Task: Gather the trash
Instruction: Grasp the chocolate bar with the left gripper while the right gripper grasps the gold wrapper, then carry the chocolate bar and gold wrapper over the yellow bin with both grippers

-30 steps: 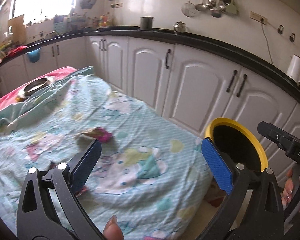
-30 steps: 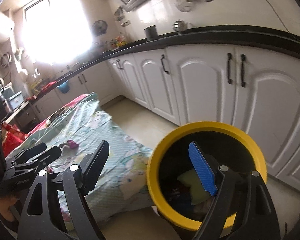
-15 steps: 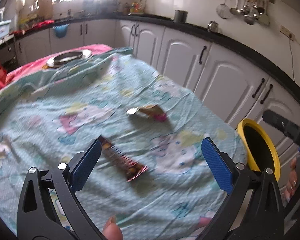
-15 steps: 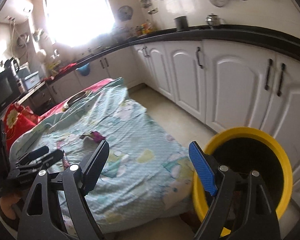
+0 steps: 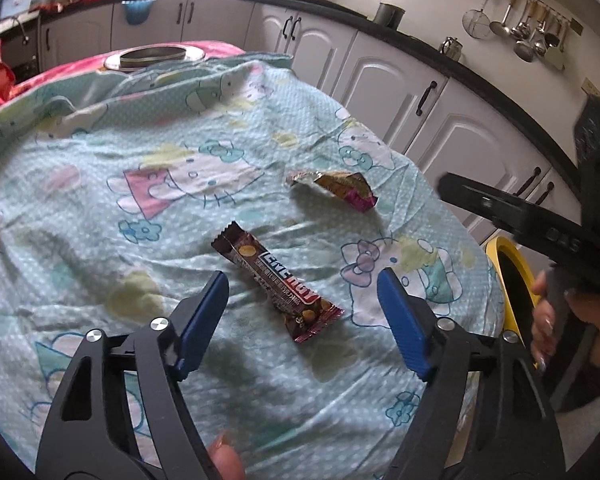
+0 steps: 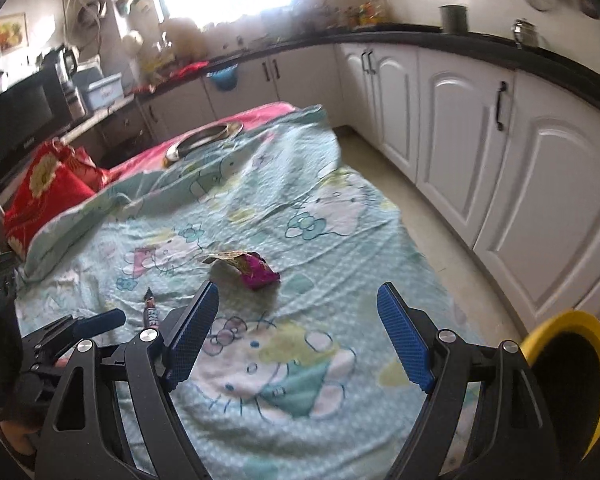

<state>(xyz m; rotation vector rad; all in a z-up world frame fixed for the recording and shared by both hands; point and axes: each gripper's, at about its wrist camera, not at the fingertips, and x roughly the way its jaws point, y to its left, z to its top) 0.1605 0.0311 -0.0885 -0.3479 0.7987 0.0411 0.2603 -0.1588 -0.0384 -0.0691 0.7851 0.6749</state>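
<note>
Wrappers lie on the patterned sheet (image 5: 188, 128) of the bed, both clear of the yellow bin (image 6: 572, 376) standing on the floor off the sheet's corner. The brown snack-bar wrapper (image 5: 276, 272) lies just ahead of the left gripper (image 5: 302, 320), partly inside the span of its fingers (image 5: 202, 320). Its long axis runs diagonally across that span, near end toward the right-hand finger. The left jaws have just been closing, yet stand apart with nothing clamped. The crumpled pink-and-gold wrapper (image 6: 244, 268) lies farther from the bin, ahead of the right gripper (image 6: 298, 340), whose fingers are also apart and empty. Judgement: the left hand is nearer its target and should roll to square the fingers across the bar.
</note>
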